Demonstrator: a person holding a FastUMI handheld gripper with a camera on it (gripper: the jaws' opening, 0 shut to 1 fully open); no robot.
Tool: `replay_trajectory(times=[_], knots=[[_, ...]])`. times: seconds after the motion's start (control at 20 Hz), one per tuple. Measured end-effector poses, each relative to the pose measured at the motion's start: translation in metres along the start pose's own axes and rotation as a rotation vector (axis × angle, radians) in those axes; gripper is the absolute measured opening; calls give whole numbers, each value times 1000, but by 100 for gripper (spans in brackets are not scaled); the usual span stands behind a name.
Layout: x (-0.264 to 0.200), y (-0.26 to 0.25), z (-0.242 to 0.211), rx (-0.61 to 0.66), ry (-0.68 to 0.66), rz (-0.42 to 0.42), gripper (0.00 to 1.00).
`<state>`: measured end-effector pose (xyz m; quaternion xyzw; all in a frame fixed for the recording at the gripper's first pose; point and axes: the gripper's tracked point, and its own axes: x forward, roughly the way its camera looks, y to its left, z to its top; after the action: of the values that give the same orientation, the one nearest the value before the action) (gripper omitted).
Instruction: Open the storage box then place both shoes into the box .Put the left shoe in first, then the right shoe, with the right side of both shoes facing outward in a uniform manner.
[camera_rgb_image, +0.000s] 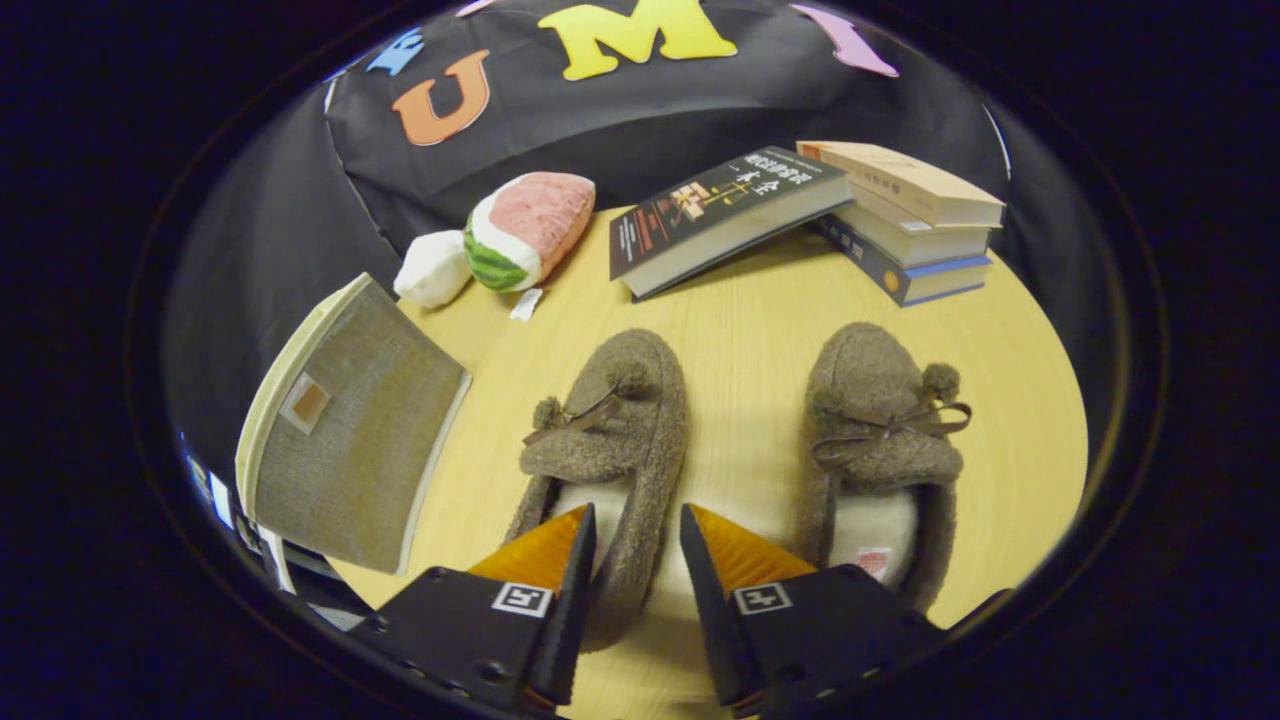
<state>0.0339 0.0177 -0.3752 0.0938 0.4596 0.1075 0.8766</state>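
Two brown fuzzy slippers with bows and pom-poms lie side by side on the round wooden table (740, 330), toes pointing away from me. The left shoe (610, 440) has its right heel wall between my fingers. The right shoe (880, 440) lies just right of the fingers. My gripper (637, 535) is open, its fingers straddling the left shoe's rim with a gap on either side. The storage box (345, 440), grey-brown fabric with a cream rim and a small tag, stands at the table's left edge, left of the left shoe.
A watermelon-slice plush (525, 232) and a white soft lump (432, 268) lie beyond the box. A dark book (725, 215) leans on a stack of books (915, 220) at the far right. Bare wood lies between the shoes and the books.
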Motion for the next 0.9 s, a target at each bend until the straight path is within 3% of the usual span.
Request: replay_trajectory(times=[0.1, 0.15, 0.25, 0.6, 0.9], knots=[[-1, -1, 0, 55, 20, 1, 21], [-2, -6, 0, 81, 26, -15, 21], [-2, -3, -1, 164, 50, 2, 0], [-24, 21, 10, 341, 49, 40, 0], [-77, 71, 43, 426, -28, 65, 0]])
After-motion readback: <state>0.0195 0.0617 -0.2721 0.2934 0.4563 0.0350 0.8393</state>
